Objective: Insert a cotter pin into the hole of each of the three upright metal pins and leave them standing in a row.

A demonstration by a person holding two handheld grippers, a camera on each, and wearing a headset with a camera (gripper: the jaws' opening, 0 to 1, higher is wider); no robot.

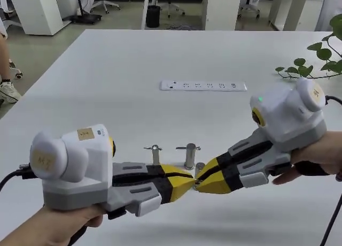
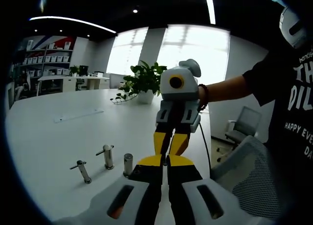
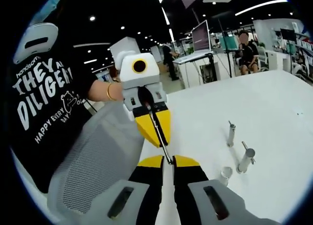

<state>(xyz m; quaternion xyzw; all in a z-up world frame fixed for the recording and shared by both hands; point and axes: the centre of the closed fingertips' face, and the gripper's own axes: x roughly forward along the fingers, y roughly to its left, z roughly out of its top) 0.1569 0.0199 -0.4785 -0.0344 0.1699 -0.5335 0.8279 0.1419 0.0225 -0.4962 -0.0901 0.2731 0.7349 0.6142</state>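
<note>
Hovering tip to tip, the left claw (image 1: 190,184) and right claw (image 1: 198,186) meet low over the white table (image 1: 107,85), near the person's edge. A grey mesh chair back (image 3: 93,156) sits just past that edge, under the claws. Beyond the tips there is plenty of bare tabletop. A white power strip (image 1: 203,85) lies well past the pins, and a leafy plant (image 1: 320,59) stands far out on the right claw's side. The table's far edge and left edge are both well clear of the claws.

Left claw jaws are pressed together, pinching one end of a thin cotter pin (image 3: 165,149). The pin bridges straight into the right claw's tips. Those jaws are also closed, and look clamped on the other end.

Three upright metal pins stand in a row just beyond the tips. The bare pin (image 1: 199,168) is nearest, right behind the meeting point and almost touching the right claw. The middle pin (image 1: 189,155) is just past it, with a cotter crossbar (image 1: 188,147) through its top. The end pin (image 1: 155,154) stands further along on the left claw's side, also with a crossbar (image 1: 153,148).

Writing: the black shirt (image 3: 44,102) reads partly "THEY A… DILIGEN… HAPPY EVER… DAY". The headset (image 3: 36,41) has "handsom…" beside it. The yellow sticker (image 1: 85,133) on the left claw is unreadable.
</note>
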